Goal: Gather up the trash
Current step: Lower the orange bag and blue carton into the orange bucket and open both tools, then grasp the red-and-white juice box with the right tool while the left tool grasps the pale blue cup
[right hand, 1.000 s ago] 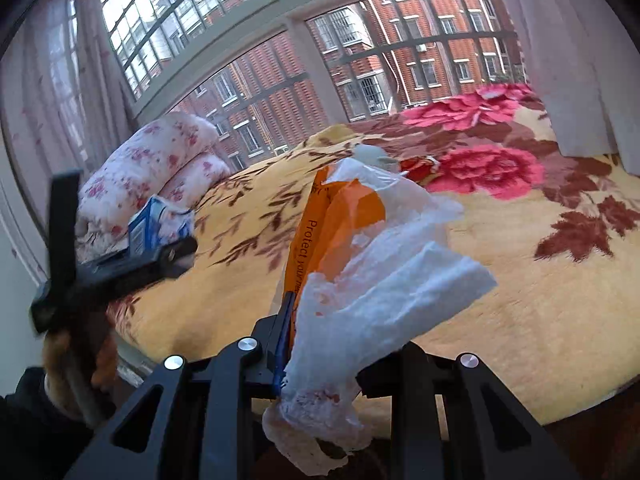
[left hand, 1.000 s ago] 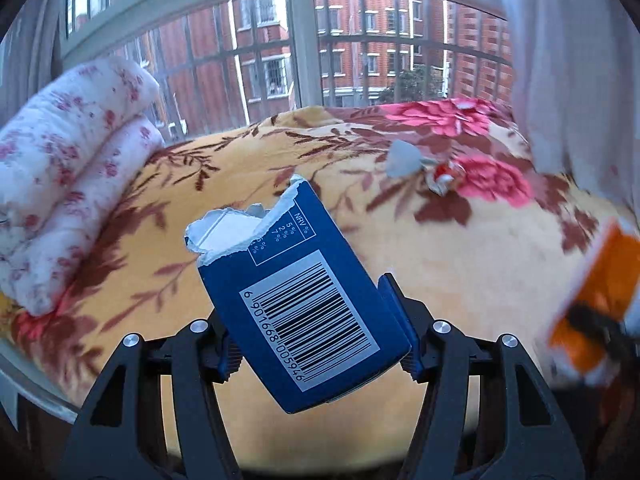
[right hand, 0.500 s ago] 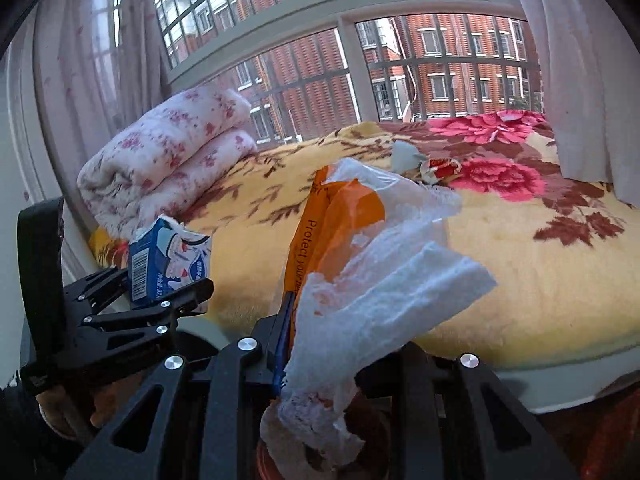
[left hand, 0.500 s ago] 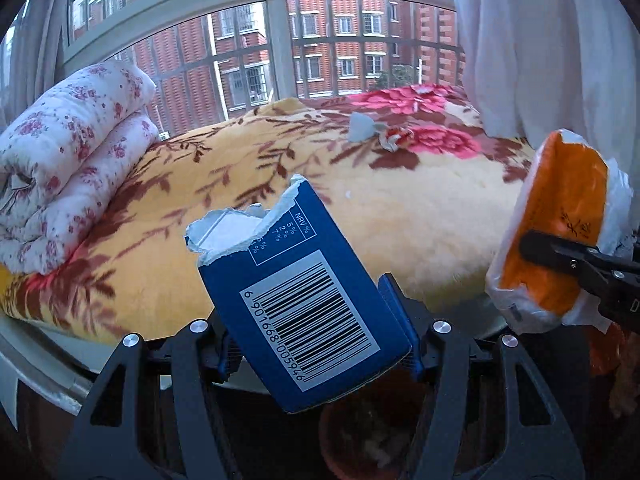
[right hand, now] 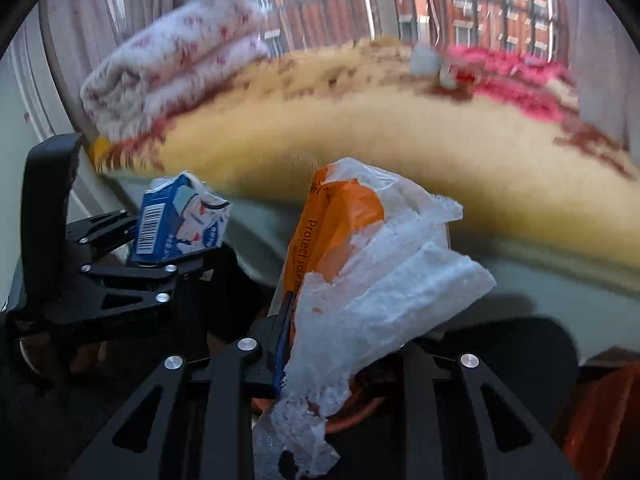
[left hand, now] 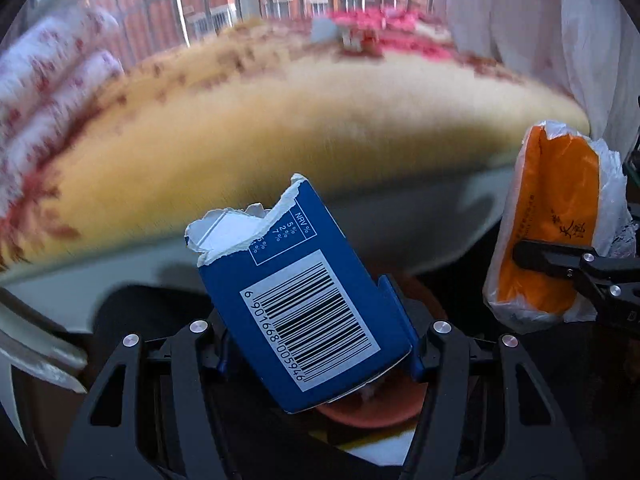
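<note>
My left gripper (left hand: pixel 316 328) is shut on a torn blue carton (left hand: pixel 296 300) with a barcode; it also shows in the right wrist view (right hand: pixel 176 224). My right gripper (right hand: pixel 340 344) is shut on an orange and white plastic wrapper (right hand: pixel 360 264), which also shows at the right of the left wrist view (left hand: pixel 556 232). Both grippers are below the bed's edge, over an orange-red bin (left hand: pixel 372 412) whose rim shows under the carton and under the wrapper (right hand: pixel 360 408). More small trash (right hand: pixel 428 62) lies far back on the blanket.
A yellow floral blanket (left hand: pixel 300 104) covers the bed ahead. A folded white floral quilt (right hand: pixel 168 64) lies at its left end. A white curtain (left hand: pixel 540 40) hangs at the right, with a window and brick buildings behind.
Both grippers have pulled back from the bed and dropped below its edge, still holding the carton and the wrapper. The bin has come into view beneath them.
</note>
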`<state>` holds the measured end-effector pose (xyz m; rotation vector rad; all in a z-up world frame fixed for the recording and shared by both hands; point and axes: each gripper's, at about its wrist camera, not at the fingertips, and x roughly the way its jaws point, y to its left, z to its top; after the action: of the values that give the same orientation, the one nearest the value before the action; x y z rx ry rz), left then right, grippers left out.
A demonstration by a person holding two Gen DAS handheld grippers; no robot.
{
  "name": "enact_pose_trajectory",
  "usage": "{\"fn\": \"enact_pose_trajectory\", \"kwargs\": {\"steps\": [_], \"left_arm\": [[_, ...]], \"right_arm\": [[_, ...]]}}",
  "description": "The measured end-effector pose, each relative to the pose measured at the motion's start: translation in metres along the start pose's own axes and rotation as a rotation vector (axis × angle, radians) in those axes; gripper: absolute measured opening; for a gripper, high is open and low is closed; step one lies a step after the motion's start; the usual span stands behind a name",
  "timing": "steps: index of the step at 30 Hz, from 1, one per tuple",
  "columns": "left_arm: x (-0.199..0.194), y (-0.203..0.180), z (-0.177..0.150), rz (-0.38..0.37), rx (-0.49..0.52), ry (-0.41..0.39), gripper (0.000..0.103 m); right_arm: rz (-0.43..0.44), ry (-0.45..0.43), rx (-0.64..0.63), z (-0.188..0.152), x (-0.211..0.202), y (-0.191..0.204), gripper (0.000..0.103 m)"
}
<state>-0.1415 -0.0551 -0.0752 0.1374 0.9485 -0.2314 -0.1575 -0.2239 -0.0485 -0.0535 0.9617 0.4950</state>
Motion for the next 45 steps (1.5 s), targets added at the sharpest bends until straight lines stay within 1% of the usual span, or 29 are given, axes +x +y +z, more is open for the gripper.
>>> {"fn": "enact_pose_trajectory", "kwargs": {"steps": [1,3,5,8,10,13,14,17,18,19,20,22,26,27,28,30,32,33,34,35,37,38,39,40,41,42,43,45], "left_arm": [[0.013,0.000,-0.005,-0.006,-0.001,0.038,0.059],[0.032,0.002,-0.011,-0.028,-0.008,0.093,0.059],[0.055,0.006,-0.017,-0.071,-0.034,0.171,0.059],[0.080,0.014,-0.024,-0.105,-0.076,0.261,0.059],[0.090,0.018,-0.027,-0.111,-0.092,0.298,0.059],[0.097,0.020,-0.029,-0.100,-0.092,0.328,0.060],[0.098,0.020,-0.029,-0.094,-0.088,0.331,0.060],[0.101,0.017,-0.030,-0.074,-0.074,0.350,0.062],[0.103,0.016,-0.030,-0.067,-0.069,0.362,0.068],[0.105,0.015,-0.032,-0.050,-0.059,0.384,0.076],[0.106,0.015,-0.032,-0.043,-0.056,0.390,0.077],[0.107,0.015,-0.035,-0.044,-0.051,0.416,0.078],[0.110,0.011,-0.042,0.054,0.017,0.490,0.078],[0.108,0.010,-0.043,0.051,0.022,0.491,0.078],[0.105,0.011,-0.044,0.040,0.019,0.486,0.078],[0.094,0.013,-0.041,0.012,0.003,0.447,0.078],[0.078,0.021,-0.032,-0.014,-0.014,0.391,0.078],[0.068,0.024,-0.026,-0.033,-0.024,0.356,0.078],[0.052,0.030,-0.020,-0.061,-0.039,0.301,0.078],[0.044,0.033,-0.009,-0.081,-0.049,0.262,0.078],[0.023,0.042,0.018,-0.127,-0.078,0.156,0.078],[0.007,0.048,0.034,-0.150,-0.096,0.085,0.078],[-0.006,0.054,0.046,-0.160,-0.106,0.031,0.082],[-0.022,0.060,0.060,-0.157,-0.118,-0.044,0.089],[-0.027,0.064,0.072,-0.149,-0.124,-0.087,0.092],[-0.034,0.068,0.086,-0.149,-0.124,-0.142,0.092],[-0.038,0.071,0.099,-0.167,-0.117,-0.183,0.092],[-0.037,0.074,0.118,-0.196,-0.110,-0.222,0.092]], "right_arm": [[0.001,0.043,-0.006,-0.002,0.011,-0.001,0.026],[-0.003,0.103,-0.016,-0.006,0.028,-0.001,0.026],[-0.001,0.174,-0.025,-0.010,0.049,-0.002,0.026],[-0.036,0.278,-0.041,-0.016,0.083,-0.004,0.026],[-0.045,0.332,-0.044,-0.021,0.102,-0.007,0.026],[-0.021,0.393,-0.025,-0.026,0.120,-0.011,0.027],[-0.014,0.405,-0.025,-0.027,0.124,-0.012,0.027],[0.001,0.417,-0.035,-0.028,0.128,-0.010,0.034],[0.002,0.419,-0.040,-0.028,0.129,-0.010,0.050],[0.000,0.418,-0.045,-0.029,0.129,-0.009,0.071],[-0.012,0.401,-0.048,-0.028,0.126,-0.009,0.075],[-0.014,0.388,-0.047,-0.027,0.121,-0.011,0.075],[-0.011,0.378,-0.023,-0.025,0.108,-0.020,0.075],[-0.010,0.374,-0.016,-0.025,0.105,-0.022,0.075],[-0.010,0.372,-0.009,-0.024,0.102,-0.023,0.075],[-0.008,0.361,0.005,-0.023,0.092,-0.026,0.075],[-0.007,0.336,0.001,-0.020,0.075,-0.027,0.075],[-0.002,0.319,-0.005,-0.017,0.065,-0.027,0.075],[0.008,0.307,-0.005,-0.016,0.057,-0.027,0.075],[0.034,0.281,0.000,-0.009,0.043,-0.029,0.075],[0.060,0.230,0.008,0.007,0.022,-0.036,0.075],[0.065,0.193,0.013,0.020,0.009,-0.041,0.075],[0.067,0.156,0.020,0.033,-0.001,-0.047,0.075],[0.066,0.121,0.027,0.044,-0.009,-0.053,0.075],[0.062,0.077,0.042,0.061,-0.015,-0.063,0.075],[0.052,0.031,0.062,0.080,-0.019,-0.075,0.075],[0.039,-0.013,0.080,0.102,-0.022,-0.090,0.075],[0.032,-0.072,0.128,0.136,-0.020,-0.107,0.075]]}}
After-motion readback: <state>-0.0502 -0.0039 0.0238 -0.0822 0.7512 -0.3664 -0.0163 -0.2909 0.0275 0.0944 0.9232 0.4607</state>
